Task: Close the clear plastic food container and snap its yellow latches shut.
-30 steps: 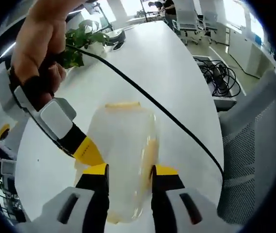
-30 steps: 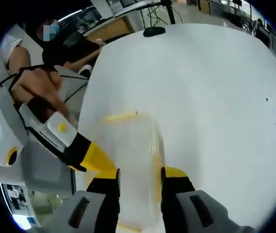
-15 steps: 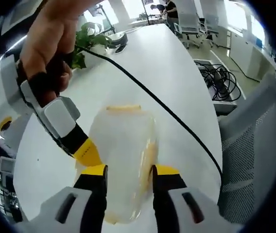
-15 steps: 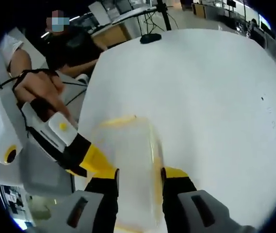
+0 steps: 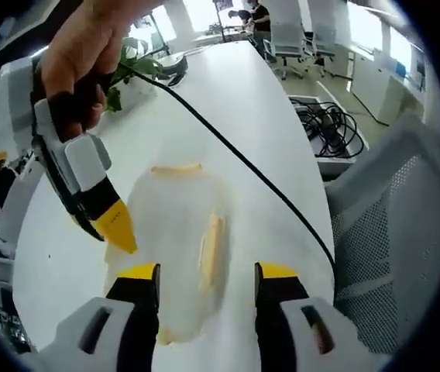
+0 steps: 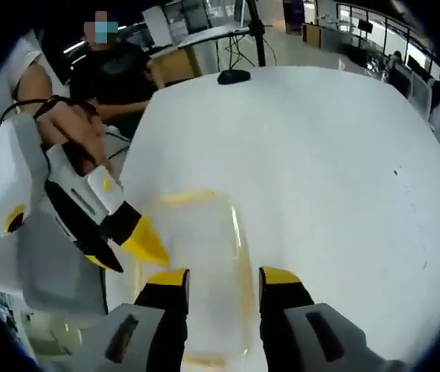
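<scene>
Container (image 5: pixel 177 256) of clear plastic lies lid-down on the white table (image 5: pixel 259 101), framed at 12 o'clock by both grippers. Left gripper (image 5: pixel 207 280) and right gripper (image 6: pixel 222 285) straddle it with jaws parted, gripping nothing, seemingly poised to press its yellow latches (image 5: pixel 211 249).

Left gripper view: food container (image 5: pixel 177 248) lies on the tabletop (image 5: pixel 228 101), centred just ahead of the left tongs (image 5: pixel 206 279), whose jaws sit either side of its near end. Right tongs (image 5: pixel 115 225) come in from 10 o'clock, tip touching the container's left edge. Cable (image 5: pixel 235 159) runs on the tabletop from 11 to 4 o'clock, right of the container. Plant (image 5: pixel 131 70) at 11 o'clock, far end. Chair (image 5: pixel 394 232) at 3 o'clock, beside the tabletop.

Right gripper view: container (image 6: pixel 197 263) between the right tongs' (image 6: pixel 221 280) jaws; left tongs (image 6: pixel 139 240) at 9 o'clock, tip at its left edge.
</scene>
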Available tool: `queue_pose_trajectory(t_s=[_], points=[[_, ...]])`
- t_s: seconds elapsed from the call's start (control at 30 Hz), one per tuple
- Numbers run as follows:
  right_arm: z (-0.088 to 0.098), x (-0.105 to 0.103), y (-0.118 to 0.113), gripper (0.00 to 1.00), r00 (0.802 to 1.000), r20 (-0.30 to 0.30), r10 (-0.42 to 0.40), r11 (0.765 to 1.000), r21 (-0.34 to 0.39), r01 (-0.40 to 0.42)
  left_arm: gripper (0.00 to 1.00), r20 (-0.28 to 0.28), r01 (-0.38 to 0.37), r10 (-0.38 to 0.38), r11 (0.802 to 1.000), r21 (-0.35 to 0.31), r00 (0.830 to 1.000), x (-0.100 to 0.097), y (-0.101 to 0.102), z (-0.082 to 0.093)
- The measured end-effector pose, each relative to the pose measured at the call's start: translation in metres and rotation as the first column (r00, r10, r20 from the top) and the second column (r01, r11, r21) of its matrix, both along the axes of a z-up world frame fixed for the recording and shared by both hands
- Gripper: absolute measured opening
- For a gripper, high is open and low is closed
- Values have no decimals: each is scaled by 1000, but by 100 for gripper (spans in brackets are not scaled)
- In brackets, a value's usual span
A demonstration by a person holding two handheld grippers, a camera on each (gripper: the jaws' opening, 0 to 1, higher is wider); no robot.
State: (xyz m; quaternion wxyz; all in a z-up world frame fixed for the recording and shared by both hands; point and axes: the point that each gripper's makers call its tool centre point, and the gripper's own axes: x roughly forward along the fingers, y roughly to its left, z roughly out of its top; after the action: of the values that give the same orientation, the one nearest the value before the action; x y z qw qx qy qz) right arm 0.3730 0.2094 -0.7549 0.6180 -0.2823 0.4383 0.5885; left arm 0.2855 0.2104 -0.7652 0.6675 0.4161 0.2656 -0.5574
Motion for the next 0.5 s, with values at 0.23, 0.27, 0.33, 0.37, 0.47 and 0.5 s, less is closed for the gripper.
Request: queue_pose_trajectory(t_s=[0.23,0.27,0.33,0.37,0.47,0.5], points=[[9,-1,-6,41,998,65,-9,1000,6,9,52,-15,-26,26,999,-23,1000,4,8,10],[8,-3,-6,42,998,60,-13,1000,5,13,52,-13,-24,24,1000,-18,1000,6,9,10],[7,-5,-10,45,997,76,-18,1000,-1,19,53,-12,-27,27,1000,-15,1000,10,13,11],[6,-7,-14,45,996,86,-18,1000,-10,19,53,-12,-26,25,1000,-17,1000,10,14,12],[7,-14,-17,47,996,88,-31,1000,-4,31,58,-22,-38,37,999,-30,999,15,17,13],[7,-16,-19,48,995,93,-32,999,-3,32,59,-19,-34,34,999,-25,999,16,19,12]])
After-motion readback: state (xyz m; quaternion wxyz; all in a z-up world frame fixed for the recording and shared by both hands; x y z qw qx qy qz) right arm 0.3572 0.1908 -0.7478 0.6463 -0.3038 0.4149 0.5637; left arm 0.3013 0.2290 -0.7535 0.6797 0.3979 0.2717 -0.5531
